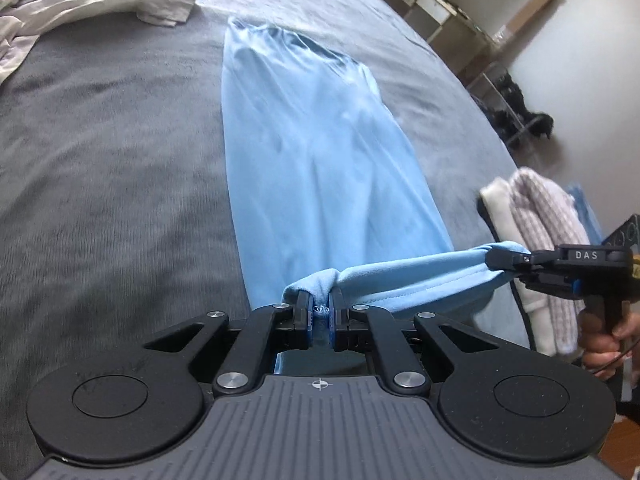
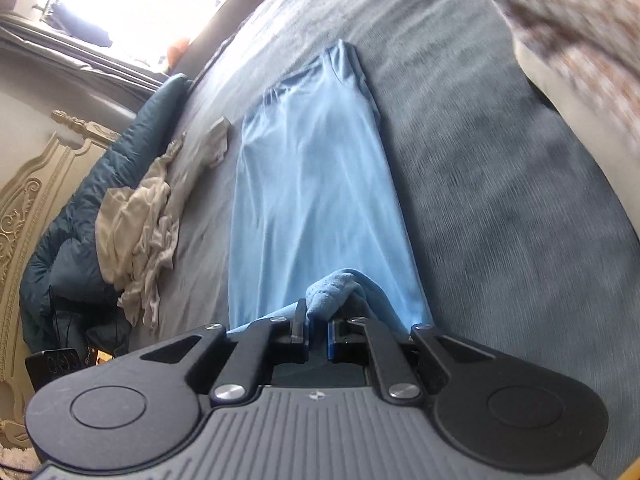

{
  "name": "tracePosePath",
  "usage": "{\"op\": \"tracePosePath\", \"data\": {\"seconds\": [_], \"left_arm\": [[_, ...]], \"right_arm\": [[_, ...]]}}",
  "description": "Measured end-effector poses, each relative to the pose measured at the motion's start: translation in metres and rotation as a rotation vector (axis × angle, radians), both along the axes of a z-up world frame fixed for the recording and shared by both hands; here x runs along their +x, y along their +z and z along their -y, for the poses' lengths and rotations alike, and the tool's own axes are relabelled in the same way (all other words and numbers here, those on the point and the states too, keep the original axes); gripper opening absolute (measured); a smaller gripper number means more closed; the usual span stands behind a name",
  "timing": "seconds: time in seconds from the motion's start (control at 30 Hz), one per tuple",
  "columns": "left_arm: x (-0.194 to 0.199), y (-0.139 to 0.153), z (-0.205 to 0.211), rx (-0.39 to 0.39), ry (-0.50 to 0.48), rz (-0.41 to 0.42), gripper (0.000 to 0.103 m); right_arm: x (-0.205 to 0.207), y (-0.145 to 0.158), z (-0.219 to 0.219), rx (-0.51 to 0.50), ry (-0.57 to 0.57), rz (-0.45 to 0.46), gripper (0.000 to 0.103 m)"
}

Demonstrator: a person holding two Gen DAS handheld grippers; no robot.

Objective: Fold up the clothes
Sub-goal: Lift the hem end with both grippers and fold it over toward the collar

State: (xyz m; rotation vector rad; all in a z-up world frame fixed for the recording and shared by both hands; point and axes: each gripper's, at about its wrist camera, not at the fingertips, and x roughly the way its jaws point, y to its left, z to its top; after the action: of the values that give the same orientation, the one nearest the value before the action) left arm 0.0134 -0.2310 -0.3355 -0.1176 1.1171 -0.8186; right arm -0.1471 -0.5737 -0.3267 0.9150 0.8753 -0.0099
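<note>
A light blue garment (image 1: 316, 152) lies stretched lengthwise on the grey bed (image 1: 100, 160), folded narrow, with its near end lifted. My left gripper (image 1: 320, 310) is shut on one near corner of it. My right gripper (image 1: 516, 260) is shut on the other near corner, and the hem hangs taut between the two. In the right wrist view the blue garment (image 2: 316, 200) runs away from my right gripper (image 2: 318, 320), whose jaws pinch a bunched fold of the cloth. A hand (image 1: 604, 344) holds the right gripper's handle.
A white garment (image 1: 120, 4) lies rumpled at the far left of the bed, and a dark quilt (image 2: 80, 216) is bunched by the carved headboard (image 2: 28, 200). Folded knitwear (image 1: 536, 236) is stacked at the bed's right edge. Shelves (image 1: 440, 8) stand by the wall.
</note>
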Motion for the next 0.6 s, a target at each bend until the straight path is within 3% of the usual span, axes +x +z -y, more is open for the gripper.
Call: {"op": "tracePosePath", "data": {"seconds": [0.6], "left_arm": [[0.088,-0.008,0.047,-0.024,0.123,0.085,0.005]], "right_arm": [[0.105,-0.012,0.051,-0.025,0.023,0.072,0.008]]}}
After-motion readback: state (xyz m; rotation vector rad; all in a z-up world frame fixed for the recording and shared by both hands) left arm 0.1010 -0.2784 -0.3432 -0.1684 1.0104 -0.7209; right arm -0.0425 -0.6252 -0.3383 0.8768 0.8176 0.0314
